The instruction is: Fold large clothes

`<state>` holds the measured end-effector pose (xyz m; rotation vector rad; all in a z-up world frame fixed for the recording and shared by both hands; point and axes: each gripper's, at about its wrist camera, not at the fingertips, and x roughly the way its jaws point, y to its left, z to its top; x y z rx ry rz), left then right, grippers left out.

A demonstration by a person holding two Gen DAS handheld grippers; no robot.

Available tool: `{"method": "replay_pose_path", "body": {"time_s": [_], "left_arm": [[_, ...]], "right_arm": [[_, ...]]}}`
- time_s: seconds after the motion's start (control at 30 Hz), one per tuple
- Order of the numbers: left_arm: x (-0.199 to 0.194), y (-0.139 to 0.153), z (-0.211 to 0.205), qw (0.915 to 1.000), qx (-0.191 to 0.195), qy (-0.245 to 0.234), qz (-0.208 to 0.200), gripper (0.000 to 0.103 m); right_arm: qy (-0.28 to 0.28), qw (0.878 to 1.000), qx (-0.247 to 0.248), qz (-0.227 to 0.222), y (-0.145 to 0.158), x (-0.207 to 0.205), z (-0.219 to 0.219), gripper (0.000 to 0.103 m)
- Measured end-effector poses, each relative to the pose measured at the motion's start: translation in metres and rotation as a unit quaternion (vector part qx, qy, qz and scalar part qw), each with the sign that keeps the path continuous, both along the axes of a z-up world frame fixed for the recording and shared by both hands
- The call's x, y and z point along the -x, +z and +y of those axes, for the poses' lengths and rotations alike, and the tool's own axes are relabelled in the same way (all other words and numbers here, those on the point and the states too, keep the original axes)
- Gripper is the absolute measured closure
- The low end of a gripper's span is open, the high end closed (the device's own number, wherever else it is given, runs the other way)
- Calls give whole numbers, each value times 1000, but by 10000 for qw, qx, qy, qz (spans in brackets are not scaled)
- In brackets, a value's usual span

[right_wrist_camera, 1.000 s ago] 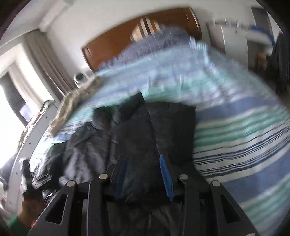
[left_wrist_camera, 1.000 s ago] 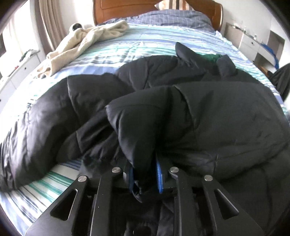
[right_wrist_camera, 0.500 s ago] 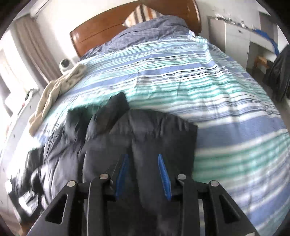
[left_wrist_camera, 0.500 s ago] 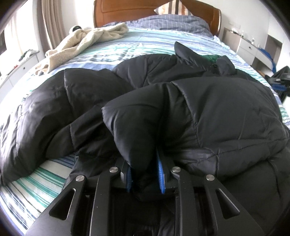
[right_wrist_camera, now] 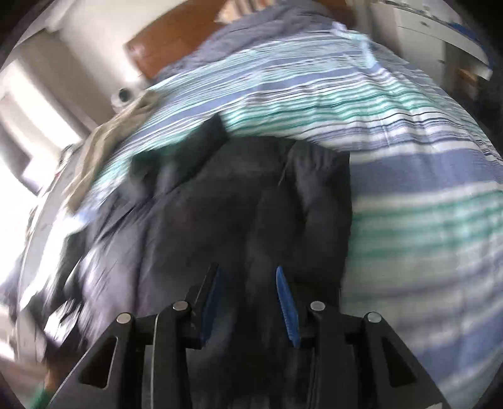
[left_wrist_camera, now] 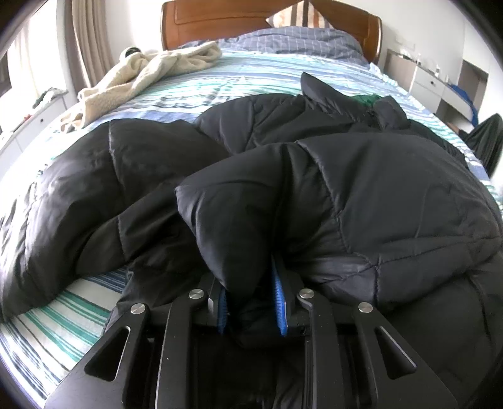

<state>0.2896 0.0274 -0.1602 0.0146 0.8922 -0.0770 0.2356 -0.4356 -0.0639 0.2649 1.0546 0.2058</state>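
striped cotton bedspread, puffy quilted black jacket, both jaws pinching its folds

A home bedroom. A large bed fills the room, made up with a sheet striped in blue, teal and white, and a polished wooden headboard stands at its far end against a pale wall. A striped pillow leans on the headboard above a blue checked cover. A cream fleece blanket lies crumpled on the bed's far left part. Left of the headboard hang beige curtains by a bright window; right of the bed stand white drawer units.
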Motion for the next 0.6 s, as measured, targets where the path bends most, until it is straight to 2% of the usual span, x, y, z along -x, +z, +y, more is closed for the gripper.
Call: {"method": "replay_pose_path", "body": {"time_s": [0.1,0.17,0.23,0.27,0.33,0.43,0.5,0.53,0.57,0.6], "left_arm": [[0,0,0,10000,-58,1,-10,80],[0,0,-3,9999,-147,-3,-27,80],[1,0,-7,9996,-271,-9,-34,80],[1,0,-8,9995,-314,-10,-32,80],[1,1,-9,9991,-417,7,-24,77],[8,11,-6,9983,-566,170,20,60],[23,20,0,9990,-404,206,63,40],[39,27,6,9995,-260,161,56,35],[49,31,9,9996,-231,129,69,22],[59,33,12,9996,-244,87,138,9]], "right_arm": [[204,9991,364,-22,12,80,5,66],[61,9987,510,32,2,124,3,66],[-88,9977,508,448,-36,152,1,66],[-242,9987,357,280,-46,164,-2,66],[-478,9982,350,95,-41,169,-3,66],[-659,9968,379,-250,-9,187,8,65],[-575,9943,638,-633,14,207,26,65],[-515,9931,728,-762,19,216,36,63],[-388,9929,755,-829,17,225,47,61],[-299,9937,746,-779,10,221,52,54]]}}
